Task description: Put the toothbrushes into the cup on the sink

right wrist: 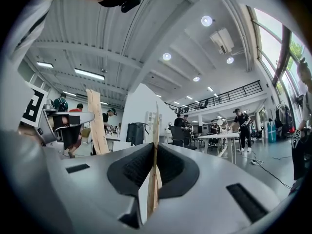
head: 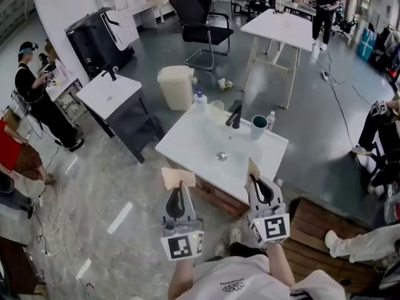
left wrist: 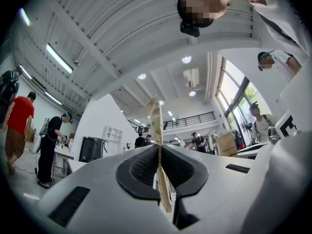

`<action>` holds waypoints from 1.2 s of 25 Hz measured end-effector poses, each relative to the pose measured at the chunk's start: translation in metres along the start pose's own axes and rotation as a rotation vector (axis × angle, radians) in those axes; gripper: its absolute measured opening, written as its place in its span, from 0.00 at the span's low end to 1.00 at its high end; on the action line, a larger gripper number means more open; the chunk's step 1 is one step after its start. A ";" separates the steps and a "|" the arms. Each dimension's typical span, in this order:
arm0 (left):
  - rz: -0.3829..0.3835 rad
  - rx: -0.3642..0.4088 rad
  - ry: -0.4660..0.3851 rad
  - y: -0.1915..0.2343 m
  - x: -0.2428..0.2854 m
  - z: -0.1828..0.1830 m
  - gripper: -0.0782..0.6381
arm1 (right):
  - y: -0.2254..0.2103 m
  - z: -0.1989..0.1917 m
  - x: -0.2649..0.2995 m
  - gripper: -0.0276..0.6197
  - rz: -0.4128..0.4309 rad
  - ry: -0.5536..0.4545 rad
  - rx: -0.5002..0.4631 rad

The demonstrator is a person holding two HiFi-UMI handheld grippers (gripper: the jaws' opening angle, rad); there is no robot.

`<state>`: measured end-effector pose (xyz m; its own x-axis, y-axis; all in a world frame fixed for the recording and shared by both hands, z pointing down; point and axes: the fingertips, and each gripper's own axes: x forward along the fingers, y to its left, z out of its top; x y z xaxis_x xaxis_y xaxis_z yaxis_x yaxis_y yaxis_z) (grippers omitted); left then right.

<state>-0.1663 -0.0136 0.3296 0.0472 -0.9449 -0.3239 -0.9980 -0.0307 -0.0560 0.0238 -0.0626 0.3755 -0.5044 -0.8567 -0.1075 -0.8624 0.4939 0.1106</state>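
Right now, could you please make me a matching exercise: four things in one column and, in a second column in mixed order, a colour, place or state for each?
Things:
1. cup
2. faucet
3. bin
4. left gripper

Descriptions:
A. black
B. shut on a tan flat piece
C. teal
D. cream, on the floor beyond the sink

Pairs: 1-C, 2-A, 3-D, 4-B
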 end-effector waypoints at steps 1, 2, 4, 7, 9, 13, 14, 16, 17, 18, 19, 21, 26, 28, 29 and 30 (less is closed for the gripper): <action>0.004 -0.006 0.003 0.001 0.007 -0.004 0.15 | -0.004 0.000 0.009 0.07 0.001 -0.010 0.011; 0.011 -0.012 0.007 0.003 0.015 -0.008 0.15 | -0.008 0.000 0.019 0.07 0.004 -0.024 0.025; 0.027 -0.023 0.012 0.007 0.032 -0.014 0.15 | -0.017 0.003 0.039 0.07 0.011 -0.050 0.041; 0.027 -0.020 -0.011 0.001 0.064 -0.017 0.15 | -0.039 0.010 0.062 0.07 0.013 -0.071 0.017; 0.020 -0.019 -0.030 -0.005 0.083 -0.016 0.15 | -0.052 0.014 0.073 0.07 0.012 -0.083 0.010; 0.023 -0.009 -0.042 -0.014 0.110 -0.018 0.15 | -0.073 0.018 0.091 0.08 0.020 -0.106 0.008; 0.025 -0.015 -0.042 -0.017 0.115 -0.019 0.15 | -0.078 0.018 0.094 0.07 0.020 -0.108 0.007; 0.027 -0.033 -0.046 -0.020 0.123 -0.022 0.15 | -0.087 0.017 0.099 0.07 0.021 -0.111 0.009; 0.028 -0.036 -0.046 -0.022 0.127 -0.023 0.15 | -0.091 0.015 0.101 0.08 0.024 -0.110 0.012; 0.029 -0.034 -0.044 -0.024 0.130 -0.024 0.15 | -0.094 0.013 0.102 0.07 0.027 -0.108 0.016; 0.029 -0.031 -0.040 -0.026 0.132 -0.025 0.15 | -0.097 0.010 0.103 0.07 0.029 -0.106 0.021; 0.024 -0.026 -0.034 -0.031 0.138 -0.028 0.15 | -0.103 0.004 0.106 0.07 0.030 -0.099 0.035; -0.005 -0.015 -0.019 -0.041 0.153 -0.035 0.15 | -0.113 -0.008 0.109 0.08 0.026 -0.076 0.066; -0.017 -0.016 -0.024 -0.040 0.162 -0.038 0.15 | -0.117 -0.009 0.113 0.08 0.008 -0.077 0.071; -0.024 -0.019 -0.026 -0.038 0.167 -0.039 0.15 | -0.119 -0.009 0.116 0.07 -0.003 -0.079 0.070; -0.032 -0.021 -0.028 -0.036 0.173 -0.040 0.15 | -0.120 -0.008 0.120 0.08 -0.013 -0.082 0.068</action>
<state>-0.1240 -0.1889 0.3138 0.0801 -0.9340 -0.3482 -0.9966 -0.0681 -0.0467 0.0668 -0.2258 0.3576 -0.4923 -0.8497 -0.1891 -0.8685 0.4939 0.0417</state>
